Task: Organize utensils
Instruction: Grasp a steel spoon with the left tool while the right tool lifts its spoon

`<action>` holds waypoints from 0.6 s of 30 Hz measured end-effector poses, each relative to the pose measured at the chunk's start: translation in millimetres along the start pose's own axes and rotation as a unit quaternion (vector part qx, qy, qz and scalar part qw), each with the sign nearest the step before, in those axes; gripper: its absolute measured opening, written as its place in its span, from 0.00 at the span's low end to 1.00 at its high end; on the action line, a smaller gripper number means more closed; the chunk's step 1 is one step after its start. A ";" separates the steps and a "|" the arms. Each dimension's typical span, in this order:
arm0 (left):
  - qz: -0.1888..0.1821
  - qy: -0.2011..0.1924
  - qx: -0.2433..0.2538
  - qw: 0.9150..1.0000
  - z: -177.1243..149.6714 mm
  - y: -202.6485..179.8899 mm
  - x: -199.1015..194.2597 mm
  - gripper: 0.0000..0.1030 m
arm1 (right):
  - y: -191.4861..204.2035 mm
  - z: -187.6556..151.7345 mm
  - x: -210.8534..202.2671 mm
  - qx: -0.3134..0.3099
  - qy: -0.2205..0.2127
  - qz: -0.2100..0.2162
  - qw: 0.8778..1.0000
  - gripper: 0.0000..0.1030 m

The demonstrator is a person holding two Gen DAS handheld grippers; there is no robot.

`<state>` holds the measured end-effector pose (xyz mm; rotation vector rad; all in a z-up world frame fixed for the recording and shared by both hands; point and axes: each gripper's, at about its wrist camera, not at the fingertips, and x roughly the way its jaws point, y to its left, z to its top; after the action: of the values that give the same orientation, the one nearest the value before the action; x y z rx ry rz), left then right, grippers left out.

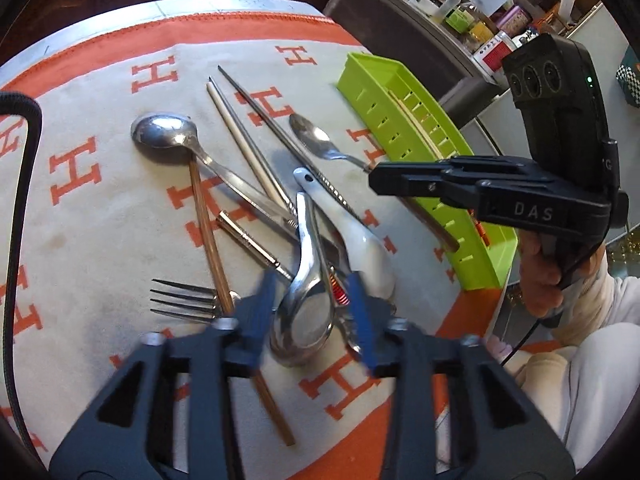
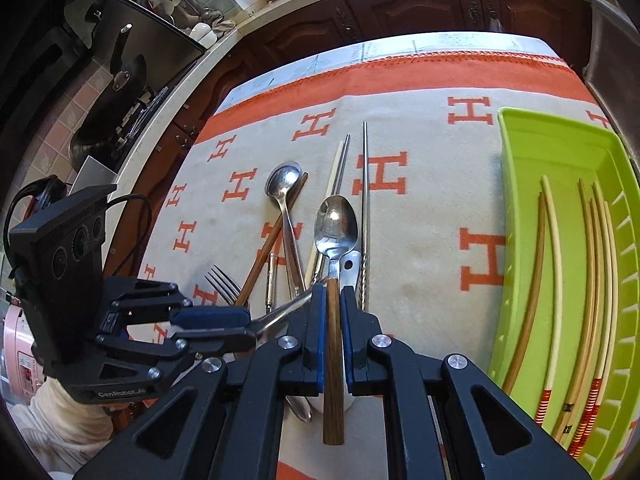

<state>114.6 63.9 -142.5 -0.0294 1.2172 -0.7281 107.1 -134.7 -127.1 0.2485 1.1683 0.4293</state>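
The right gripper [image 2: 333, 312] pinches a wood-handled spoon [image 2: 335, 224] by its handle above the cloth-covered desk [image 2: 432, 208]; the left gripper [image 1: 310, 304], jaws spread, hovers over a steel ladle [image 1: 304, 320] among loose cutlery; the green tray [image 2: 520, 152] at the right holds several chopsticks [image 2: 556, 280].

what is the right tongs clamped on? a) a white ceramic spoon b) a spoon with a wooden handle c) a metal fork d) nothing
b: the right tongs grip the wooden handle of a metal-bowled spoon, lifted beside the green tray.
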 end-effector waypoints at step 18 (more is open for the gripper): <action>0.000 0.035 0.045 0.998 0.7 -3.3 13.8 0.26 | -11.3 -5.1 -6.9 0.019 -0.001 0.002 1.000 0.06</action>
<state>115.6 53.8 -152.5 0.0725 1.2504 -0.7884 102.3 -148.1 -127.9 0.2854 1.1754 0.4110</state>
